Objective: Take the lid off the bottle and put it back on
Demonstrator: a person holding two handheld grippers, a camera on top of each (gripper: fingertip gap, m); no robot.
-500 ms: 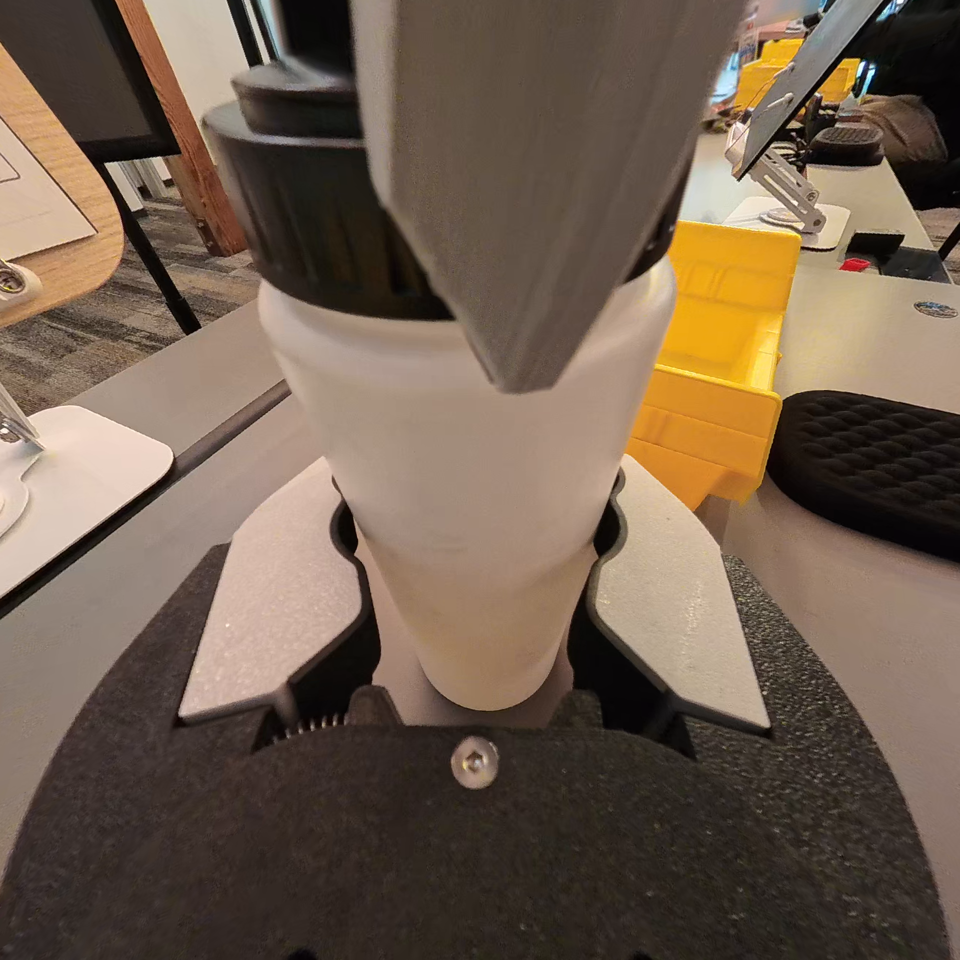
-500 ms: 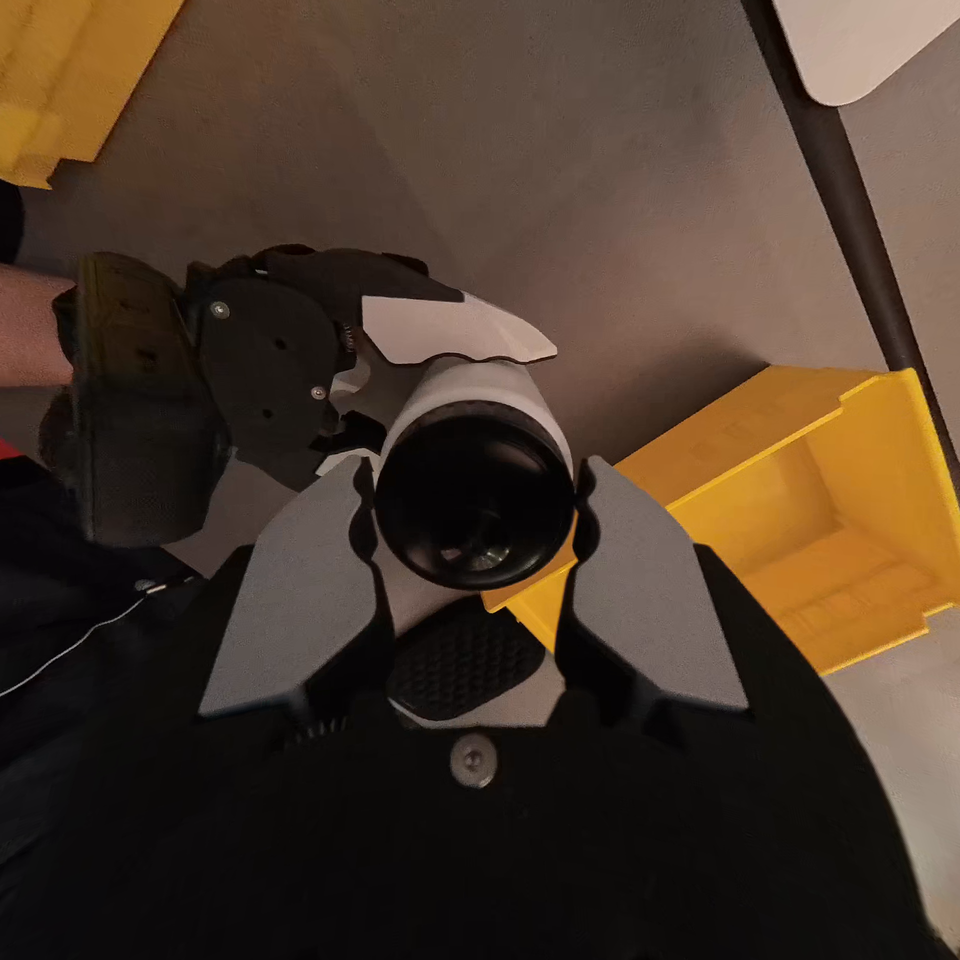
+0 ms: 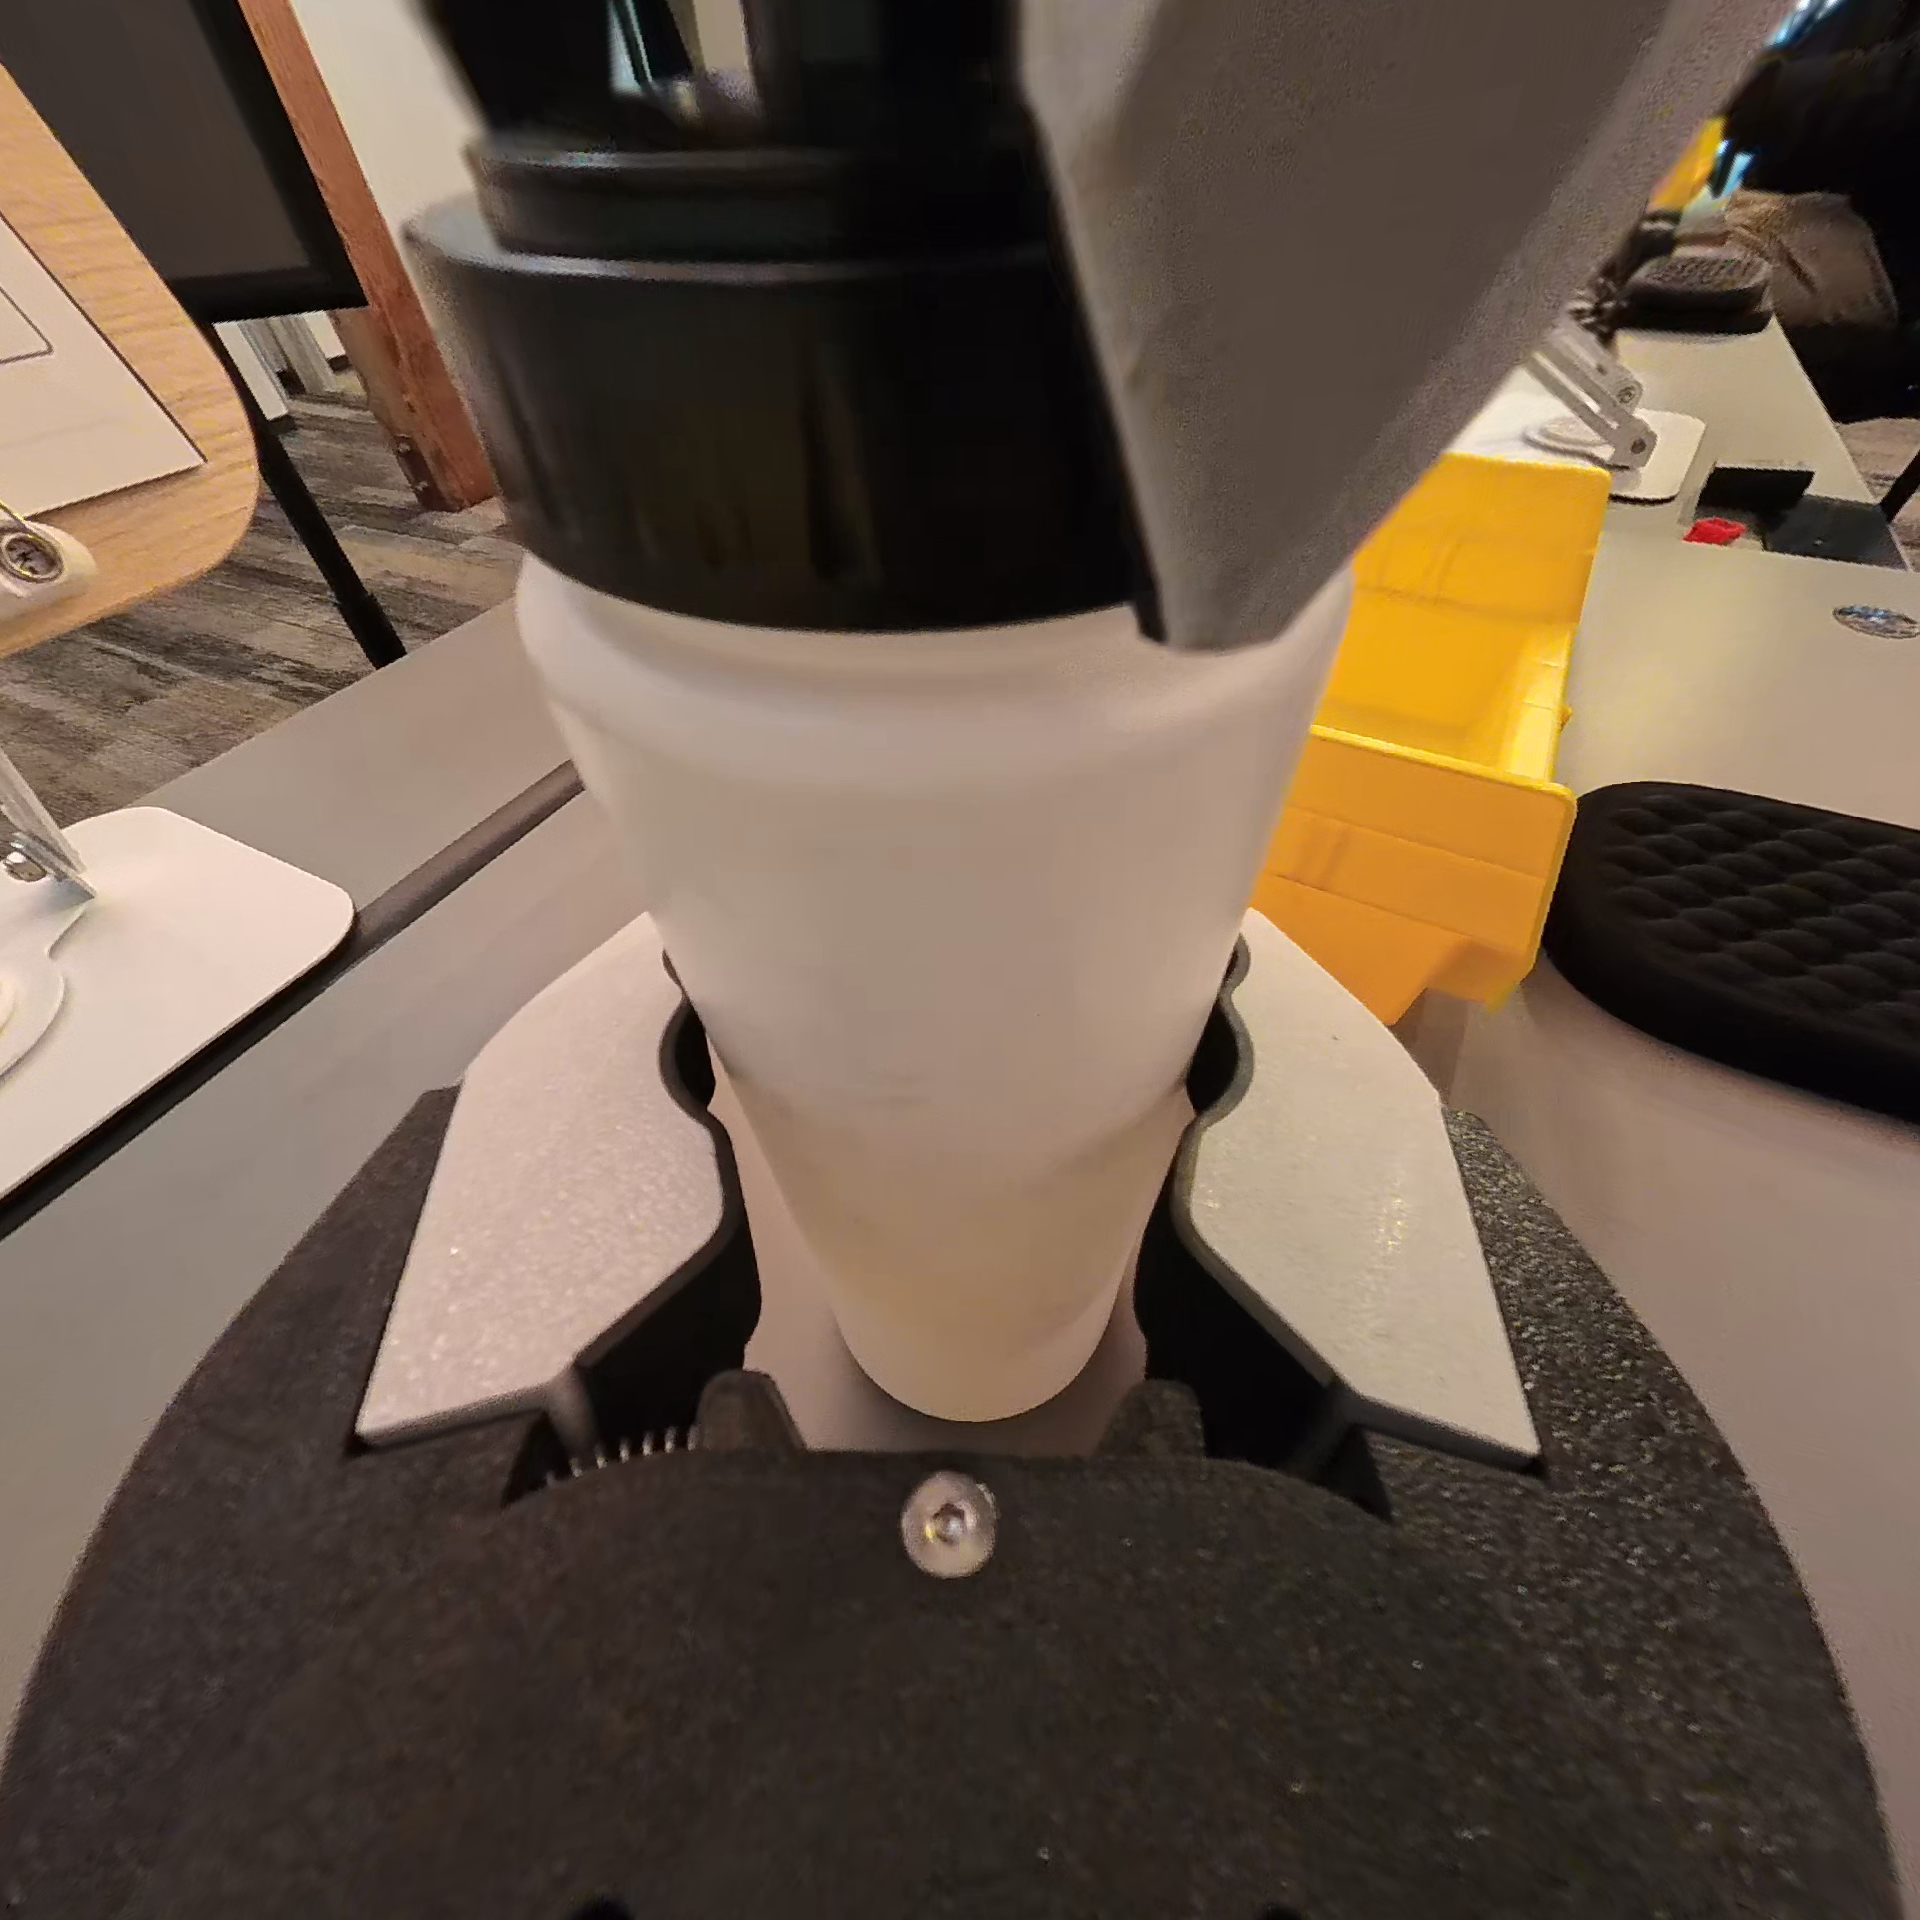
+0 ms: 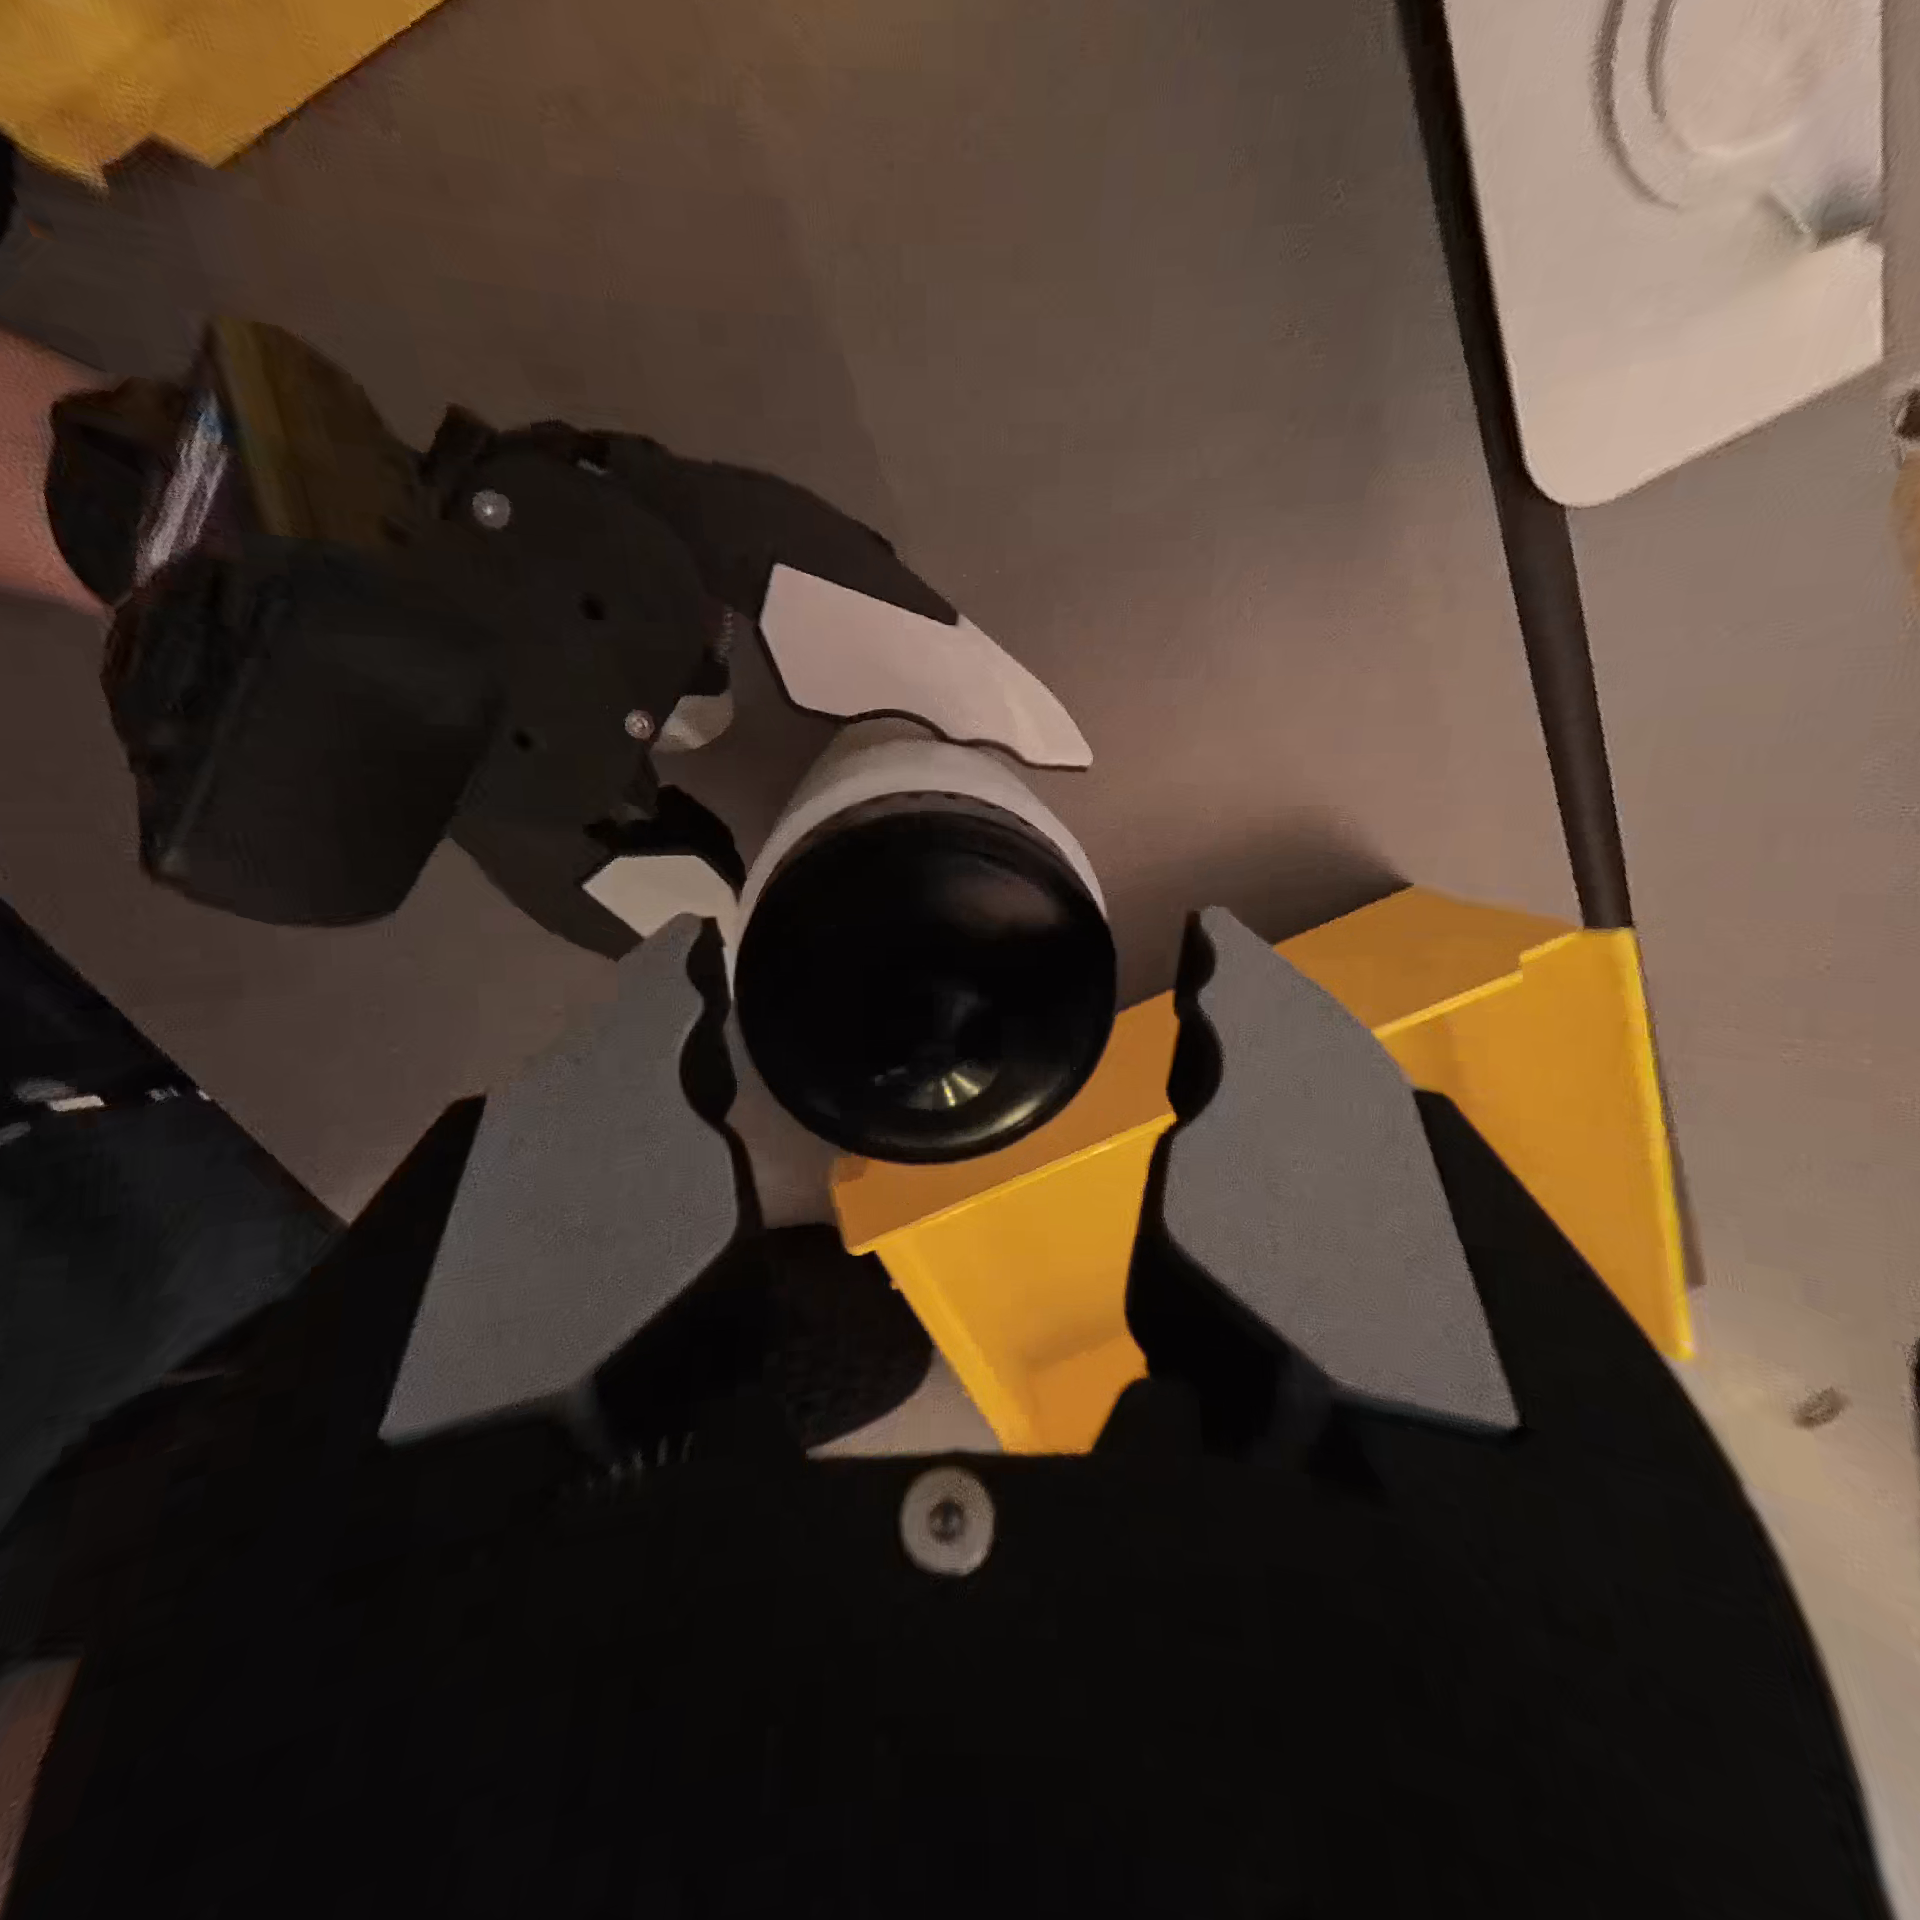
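Observation:
A white bottle (image 3: 935,914) with a black lid (image 3: 769,457) stands upright on the grey table. My left gripper (image 3: 956,1049) is shut on the bottle's lower body. My right gripper (image 4: 940,987) hangs over the lid (image 4: 925,987), seen from above, with its jaws open. The left finger touches the lid's side and the right finger stands apart from it. One grey finger of the right gripper (image 3: 1351,312) shows in the left wrist view in front of the lid. The left gripper (image 4: 436,665) also shows in the right wrist view, clamped on the bottle (image 4: 894,774).
A yellow bin (image 3: 1455,748) stands just behind and right of the bottle (image 4: 1455,1091). A black textured pad (image 3: 1745,935) lies to the right. A white stand base (image 3: 156,935) lies to the left, past a table seam. A second yellow bin (image 4: 156,73) lies farther off.
My right gripper has opened off the lid and turned, its right finger now clear of it. The left gripper still holds the bottle, which sits a little higher in its view.

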